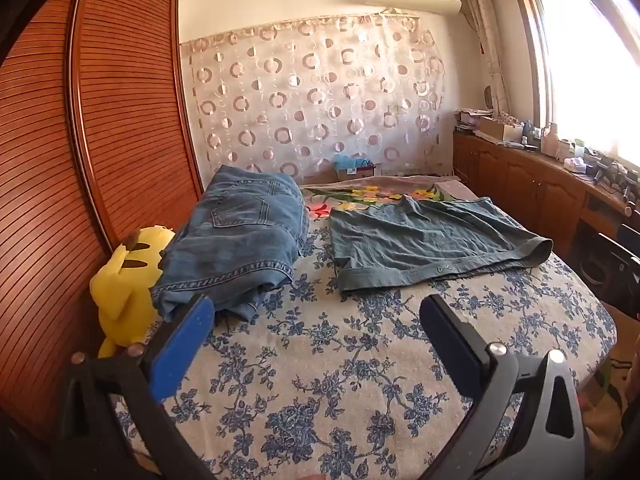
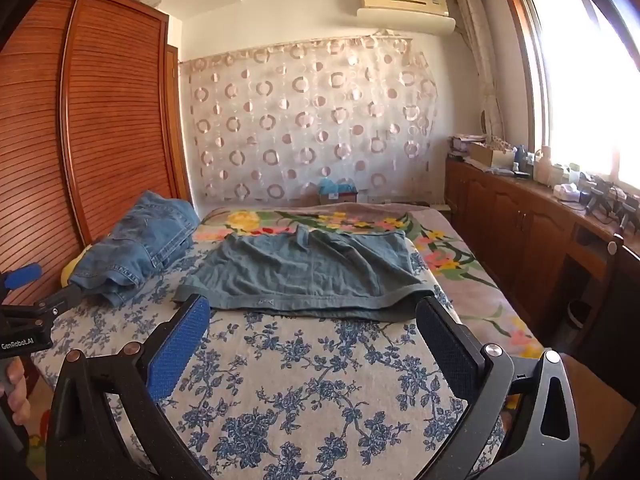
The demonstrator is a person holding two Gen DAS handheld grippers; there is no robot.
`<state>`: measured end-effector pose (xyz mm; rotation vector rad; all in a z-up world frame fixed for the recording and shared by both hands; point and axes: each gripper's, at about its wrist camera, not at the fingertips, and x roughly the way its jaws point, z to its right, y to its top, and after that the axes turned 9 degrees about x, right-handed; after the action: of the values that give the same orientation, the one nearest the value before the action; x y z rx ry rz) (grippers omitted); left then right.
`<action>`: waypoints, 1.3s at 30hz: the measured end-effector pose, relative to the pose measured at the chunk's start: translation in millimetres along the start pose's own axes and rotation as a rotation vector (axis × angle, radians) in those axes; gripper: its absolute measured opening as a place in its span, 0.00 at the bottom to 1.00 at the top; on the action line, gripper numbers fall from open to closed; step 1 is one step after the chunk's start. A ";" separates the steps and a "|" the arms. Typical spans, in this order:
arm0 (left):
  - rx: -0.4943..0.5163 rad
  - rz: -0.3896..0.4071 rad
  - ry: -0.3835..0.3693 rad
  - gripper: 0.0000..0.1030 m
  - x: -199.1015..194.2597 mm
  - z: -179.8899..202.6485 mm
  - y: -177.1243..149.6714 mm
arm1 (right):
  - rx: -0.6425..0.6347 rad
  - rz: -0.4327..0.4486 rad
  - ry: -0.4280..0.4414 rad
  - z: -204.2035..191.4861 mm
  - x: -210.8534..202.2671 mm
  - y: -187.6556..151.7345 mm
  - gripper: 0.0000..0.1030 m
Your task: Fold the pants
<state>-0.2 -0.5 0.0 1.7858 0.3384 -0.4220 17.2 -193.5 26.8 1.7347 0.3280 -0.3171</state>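
Your left gripper (image 1: 316, 312) and right gripper (image 2: 314, 316) hover, jaws spread and empty, just short of the pants (image 2: 304, 272) lying flat on the bed (image 2: 304, 380).

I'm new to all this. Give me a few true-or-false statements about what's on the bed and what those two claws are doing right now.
1. Both grippers, left and right, are open and hold nothing. True.
2. The grey-blue pants lie spread flat on the bed. True.
3. The yellow plush toy sits on top of the spread pants. False: it sits at the bed's left edge beside the bundled jeans.
4. The bundled jeans lie nearest the window. False: they lie by the wooden wardrobe.
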 end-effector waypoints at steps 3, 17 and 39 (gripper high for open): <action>-0.004 0.000 -0.002 1.00 0.0 0.2 0.0 | -0.002 -0.007 -0.002 -0.1 0.6 -0.3 1.00; -0.009 0.013 -0.009 1.00 -6.7 5.6 7.3 | 0.001 -0.008 0.001 -1.1 -0.2 -1.2 1.00; -0.019 0.023 -0.020 1.00 -9.6 1.6 3.9 | 0.001 -0.005 0.000 -2.3 -2.7 0.0 1.00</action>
<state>-7.1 -3.1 7.4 1.7645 0.3070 -0.4190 14.8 -191.3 28.3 1.7350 0.3330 -0.3208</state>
